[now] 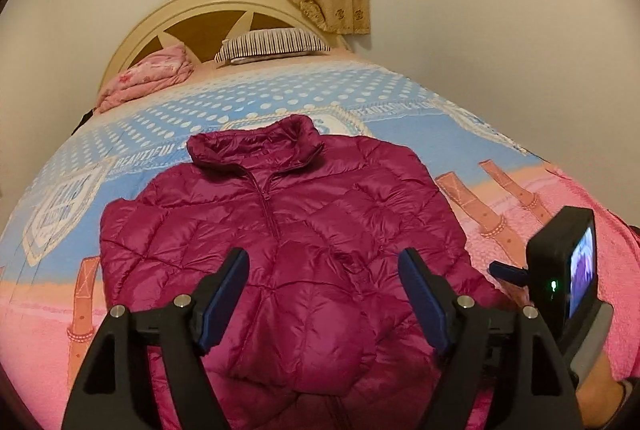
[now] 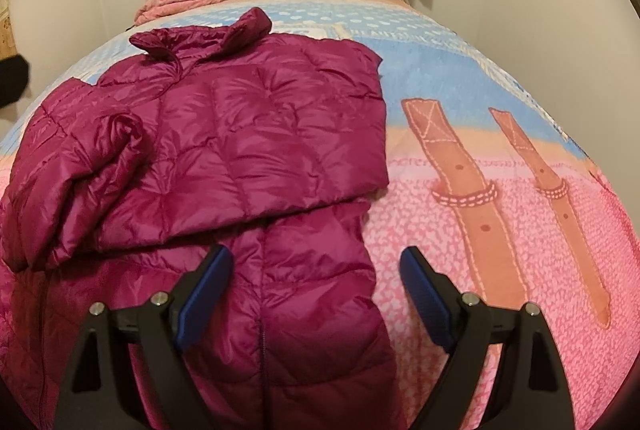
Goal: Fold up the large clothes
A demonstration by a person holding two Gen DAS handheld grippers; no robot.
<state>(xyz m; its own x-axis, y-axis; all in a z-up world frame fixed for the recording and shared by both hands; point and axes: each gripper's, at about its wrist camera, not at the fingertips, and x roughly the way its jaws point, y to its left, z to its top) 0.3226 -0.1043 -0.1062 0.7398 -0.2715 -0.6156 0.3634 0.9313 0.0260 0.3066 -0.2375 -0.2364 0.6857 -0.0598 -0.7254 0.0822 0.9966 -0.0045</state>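
**A:** Where does the jacket [image 1: 288,230] lie from your tools?

**B:** Straight ahead of your left gripper [image 1: 324,294], on the bedspread [image 1: 520,190]. Its long axis runs away from you, collar [image 1: 256,142] at the far end and hem passing under both tools. Both sleeves look folded in across the body.

**A:** And your grippers?

**B:** Both stand wide apart and hold nothing. Your right gripper [image 2: 316,298] hangs over the jacket's right edge: its left finger sits above the fabric, its right finger above bare blanket.

**A:** So which hand goes?

**B:** I judge the next fold runs along that long axis, hem carried forward toward the collar. Each of your hands is near its own hem corner, just below the fingers, so take both together.
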